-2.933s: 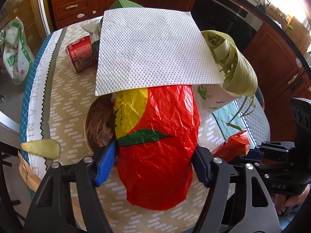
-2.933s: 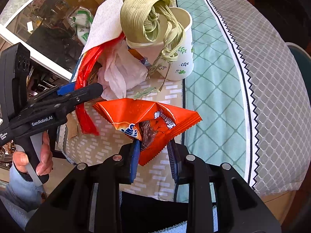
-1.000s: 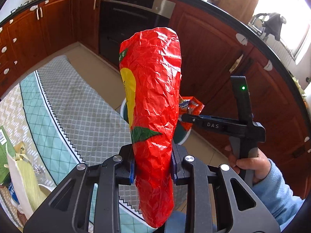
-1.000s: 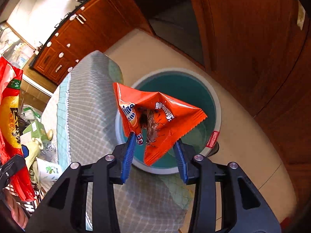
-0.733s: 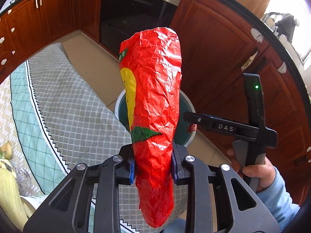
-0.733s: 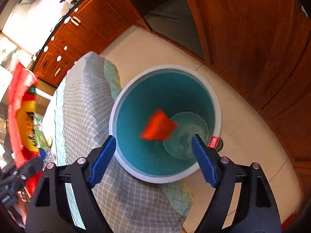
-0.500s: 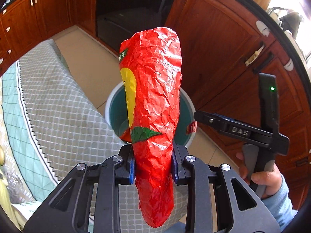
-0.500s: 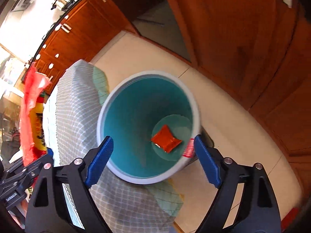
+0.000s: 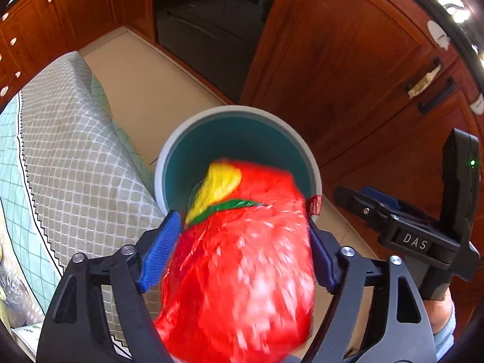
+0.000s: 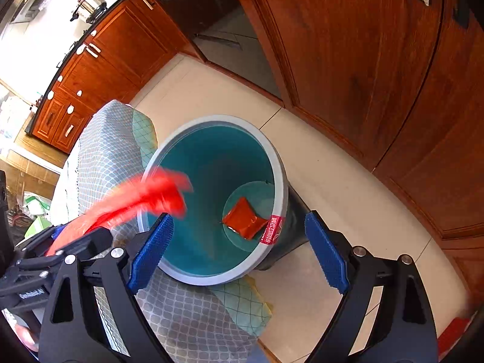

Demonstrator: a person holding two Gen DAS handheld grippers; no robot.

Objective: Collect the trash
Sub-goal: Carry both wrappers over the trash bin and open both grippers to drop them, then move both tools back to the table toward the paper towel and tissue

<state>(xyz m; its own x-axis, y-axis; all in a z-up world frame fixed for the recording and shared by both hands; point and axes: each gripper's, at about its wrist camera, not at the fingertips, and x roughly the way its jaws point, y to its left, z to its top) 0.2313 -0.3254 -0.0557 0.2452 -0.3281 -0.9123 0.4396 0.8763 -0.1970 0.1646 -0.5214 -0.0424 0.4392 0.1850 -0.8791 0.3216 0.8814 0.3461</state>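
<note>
A crumpled red and yellow bag [image 9: 242, 266] is blurred in motion between the jaws of my left gripper [image 9: 243, 242], which are opening; the bag tips forward over the teal bin [image 9: 236, 112]. In the right wrist view the same red bag [image 10: 145, 196] streaks over the bin's grey rim [image 10: 211, 119]. My right gripper [image 10: 239, 248] hangs open and empty above the bin. An orange snack wrapper [image 10: 245, 220] lies on the bin's bottom. From the left wrist view, the right gripper [image 9: 357, 199] is beside the bin on the right.
The bin stands on a tiled floor [image 10: 317, 157] against the table's hanging chequered cloth [image 9: 75, 166]. Wooden cabinets [image 10: 363, 45] and a dark oven [image 9: 211, 30] surround it. A hand [image 9: 438, 311] grips the right tool. More rubbish [image 10: 36, 211] lies on the table.
The right jaws opened and the orange wrapper fell to the bin's bottom. The left gripper came down over the bin, its jaws spread wide, and the red bag tips forward.
</note>
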